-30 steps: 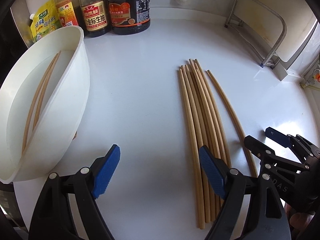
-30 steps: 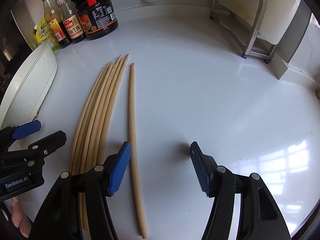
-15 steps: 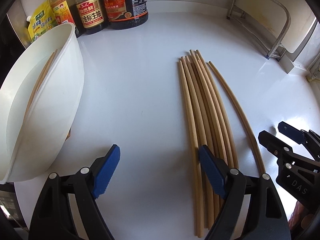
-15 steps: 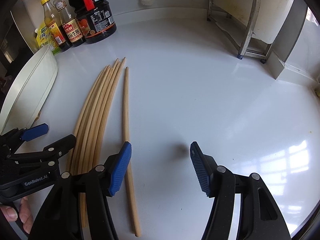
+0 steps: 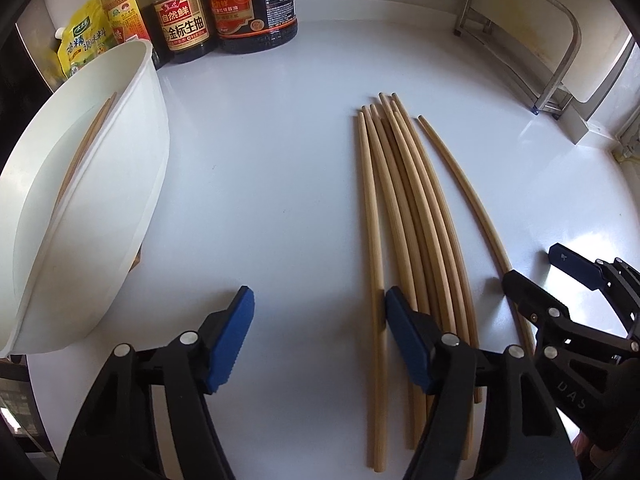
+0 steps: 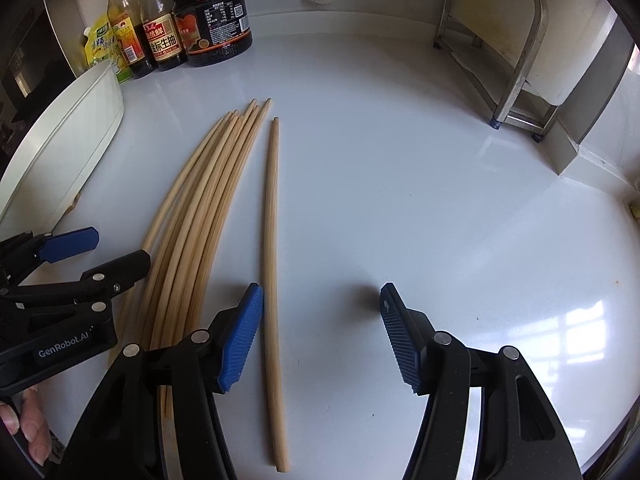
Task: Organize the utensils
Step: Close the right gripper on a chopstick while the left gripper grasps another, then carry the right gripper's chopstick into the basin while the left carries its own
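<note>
On the white table: the bundle of chopsticks (image 5: 404, 216) lies side by side, tips fanned toward the bottles, thick ends toward the claws.
Stray piece: a single chopstick (image 6: 272, 264) rests just beside the bundle, apart from it, on the right-hand side.
Handling: thin, stiff, light wooden sticks; probably round enough to roll and to slip out of a skewed pinch, not fragile.
Where to grip: my judgement is across the thicker end, pads square to the shaft, one stick or a tight few at a time.
Left claw (image 5: 318, 336): its jaws have just been closing and now stand about half open; the leftmost stick of the bundle lies just inside the right pad, nothing pinched.
Right claw (image 6: 320, 332): half open, empty; the single chopstick passes just inside its left pad, unclamped.
White bin (image 5: 132, 184): left of the bundle, well apart, with a couple of chopsticks already inside.
Backdrop: sauce bottles (image 5: 224, 8) at the far edge, a metal rack (image 6: 508, 64) far right.
</note>
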{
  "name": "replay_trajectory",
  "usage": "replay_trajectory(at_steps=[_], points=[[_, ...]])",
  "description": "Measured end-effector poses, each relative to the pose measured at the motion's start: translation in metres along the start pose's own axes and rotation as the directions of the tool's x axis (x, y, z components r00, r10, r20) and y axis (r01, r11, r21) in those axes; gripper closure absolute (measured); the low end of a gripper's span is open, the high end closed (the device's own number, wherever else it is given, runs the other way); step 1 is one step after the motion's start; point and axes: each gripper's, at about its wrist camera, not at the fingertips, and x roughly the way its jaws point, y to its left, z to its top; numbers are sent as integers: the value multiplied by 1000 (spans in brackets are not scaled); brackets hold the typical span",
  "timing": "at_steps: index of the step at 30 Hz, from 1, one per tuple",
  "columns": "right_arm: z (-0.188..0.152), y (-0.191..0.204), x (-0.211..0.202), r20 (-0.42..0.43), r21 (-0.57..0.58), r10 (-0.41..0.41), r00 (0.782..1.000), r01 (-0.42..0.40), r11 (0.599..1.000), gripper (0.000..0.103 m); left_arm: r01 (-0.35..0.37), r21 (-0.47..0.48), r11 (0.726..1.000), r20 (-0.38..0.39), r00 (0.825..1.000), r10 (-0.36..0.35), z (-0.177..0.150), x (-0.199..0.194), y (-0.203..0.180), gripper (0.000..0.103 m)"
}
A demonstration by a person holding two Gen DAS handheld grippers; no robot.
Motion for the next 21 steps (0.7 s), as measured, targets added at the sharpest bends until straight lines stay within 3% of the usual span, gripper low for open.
replay_trajectory(at_steps=[2,8,9,13,21], points=[[0,4,1,7,-18,6,1000,-6,1000,46,7,8,1000,2,1000,-7,0,-2,-2,57],[-2,19,-2,17,-93,46,999,-44,995,85,40,30,999,-7,999,-39,-1,-6,-10,96],[-1,20,-2,12,-99,50,999,-48,994,97,48,32,998,-12,999,-47,-1,-6,-11,96],[0,15,-3,-7,-69,79,997,-79,994,97,141,27,990,-38,989,-140,2,-5,-9,96],[4,5,-20,9,35,131,991,-131,991,97,186,25,982,-29,982,-185,9,-22,-3,96]])
